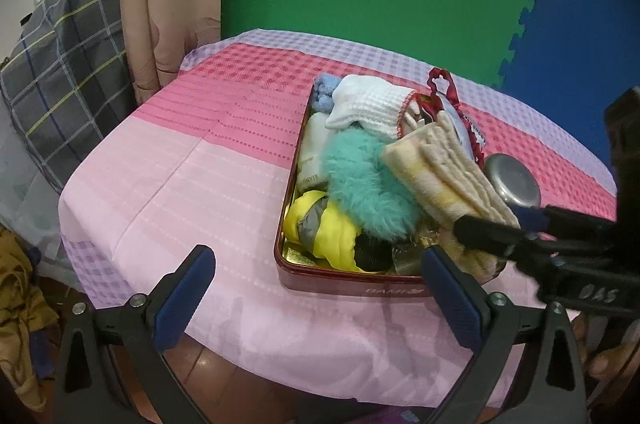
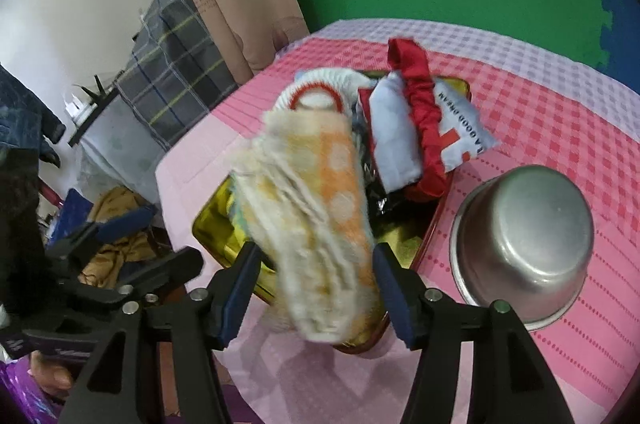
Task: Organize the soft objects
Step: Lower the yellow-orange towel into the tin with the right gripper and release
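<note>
A red tin (image 1: 352, 282) with a gold inside sits on the pink tablecloth and holds soft things: a teal fluffy scrunchie (image 1: 366, 180), a yellow cloth (image 1: 332, 236), a white sock (image 1: 368, 104), a blue fuzzy piece (image 1: 323, 92). A folded cream, yellow and orange towel (image 2: 316, 220) lies between the fingers of my right gripper (image 2: 316, 288) above the tin (image 2: 212, 220). The towel (image 1: 440, 172) and right gripper (image 1: 500, 228) also show in the left wrist view. My left gripper (image 1: 316, 296) is open and empty before the tin's near edge.
An upturned steel bowl (image 2: 528, 244) stands on the cloth right of the tin; it also shows in the left wrist view (image 1: 514, 180). A red-trimmed white pouch (image 2: 424, 128) hangs over the tin's far end. Curtain, plaid fabric (image 1: 68, 64) and clutter lie left of the table.
</note>
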Demonstrator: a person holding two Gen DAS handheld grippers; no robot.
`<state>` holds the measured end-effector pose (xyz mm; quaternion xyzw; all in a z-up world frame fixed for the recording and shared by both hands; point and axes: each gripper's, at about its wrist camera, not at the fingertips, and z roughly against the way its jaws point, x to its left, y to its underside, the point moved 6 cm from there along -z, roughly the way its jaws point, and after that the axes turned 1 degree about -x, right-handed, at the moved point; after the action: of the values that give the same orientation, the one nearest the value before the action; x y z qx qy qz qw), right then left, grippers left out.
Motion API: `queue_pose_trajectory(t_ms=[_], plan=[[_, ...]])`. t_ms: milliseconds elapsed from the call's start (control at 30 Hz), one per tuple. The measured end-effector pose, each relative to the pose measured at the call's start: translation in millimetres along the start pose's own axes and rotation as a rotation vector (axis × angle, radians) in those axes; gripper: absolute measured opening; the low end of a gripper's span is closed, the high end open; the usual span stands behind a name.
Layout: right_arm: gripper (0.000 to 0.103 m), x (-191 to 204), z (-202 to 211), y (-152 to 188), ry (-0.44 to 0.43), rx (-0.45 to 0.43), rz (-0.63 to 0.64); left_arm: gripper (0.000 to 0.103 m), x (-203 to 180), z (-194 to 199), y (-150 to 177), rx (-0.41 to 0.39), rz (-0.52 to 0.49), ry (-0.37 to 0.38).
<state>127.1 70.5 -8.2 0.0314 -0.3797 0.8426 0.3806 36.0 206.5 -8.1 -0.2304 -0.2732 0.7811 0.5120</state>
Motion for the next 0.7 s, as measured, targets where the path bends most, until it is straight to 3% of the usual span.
queue_pose_trajectory(t_ms=[433, 533, 700], plan=[[0.065, 2.7, 32.6, 2.9, -0.129, -0.066, -0.05, 0.102, 1.6, -6.8, 4.0, 0.038, -0.004, -0.009], [0.065, 3.6, 37.0, 5.2, -0.198, -0.078, -0.068, 0.102, 3.0, -7.9, 4.4, 0.045, 0.0, -0.008], [0.064, 0.6, 23.6, 10.3, -0.237, -0.024, -0.099, 0.102, 4.0, -7.7, 4.4, 0.046, -0.001, -0.016]])
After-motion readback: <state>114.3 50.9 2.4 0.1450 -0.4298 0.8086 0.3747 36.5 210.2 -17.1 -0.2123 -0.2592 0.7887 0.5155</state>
